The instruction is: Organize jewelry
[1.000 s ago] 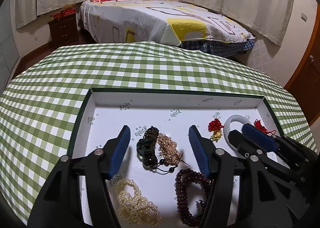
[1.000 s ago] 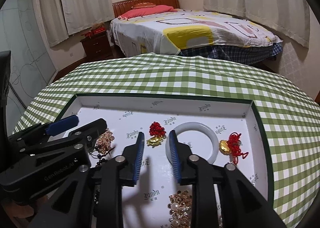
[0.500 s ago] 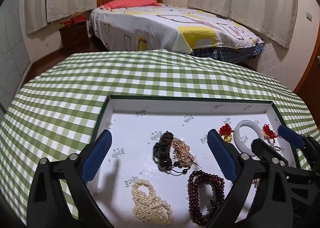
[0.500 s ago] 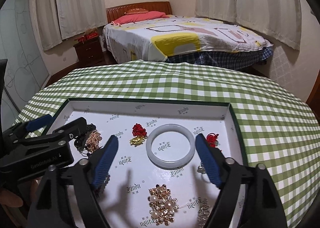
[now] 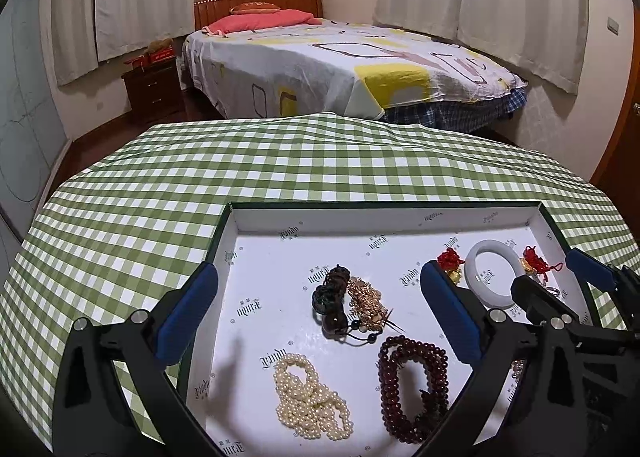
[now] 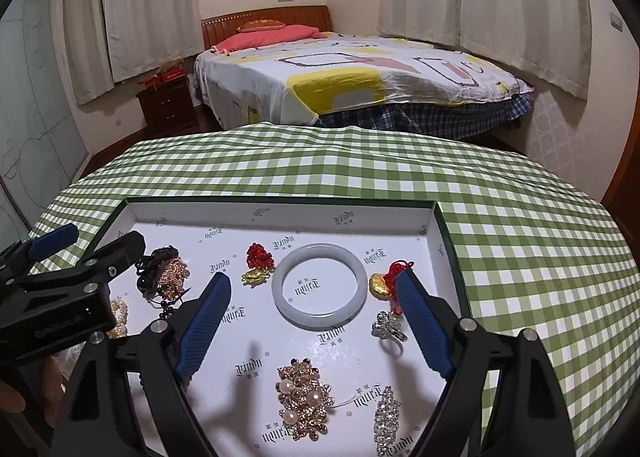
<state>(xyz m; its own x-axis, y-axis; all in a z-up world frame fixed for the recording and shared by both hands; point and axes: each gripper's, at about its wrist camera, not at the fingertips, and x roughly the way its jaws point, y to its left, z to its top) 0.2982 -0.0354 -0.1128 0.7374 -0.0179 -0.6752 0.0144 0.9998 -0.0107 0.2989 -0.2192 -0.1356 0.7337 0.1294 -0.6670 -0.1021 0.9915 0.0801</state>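
Note:
A white-lined tray point(image 5: 384, 217) point(image 6: 280, 213) holds jewelry. In the left wrist view lie a pearl strand point(image 5: 310, 397), a dark red bead bracelet point(image 5: 414, 381), a dark bead and gold chain cluster point(image 5: 348, 303) and a white jade bangle point(image 5: 494, 277). In the right wrist view the bangle point(image 6: 320, 287) lies beside red-knot gold charms point(image 6: 258, 263) point(image 6: 386, 283), a gold pearl brooch point(image 6: 304, 397) and silver pieces point(image 6: 388, 327). My left gripper point(image 5: 318, 317) is open and empty above the tray's left half. My right gripper point(image 6: 314, 329) is open and empty above the bangle.
The tray sits on a round table with a green checked cloth point(image 5: 280, 161). Behind it stand a bed point(image 5: 340, 65) and a dark nightstand point(image 5: 154, 91). Curtains cover the walls.
Both grippers have opened wide and pulled back and up from the tray. The right gripper was nearly shut by the bangle a second ago.

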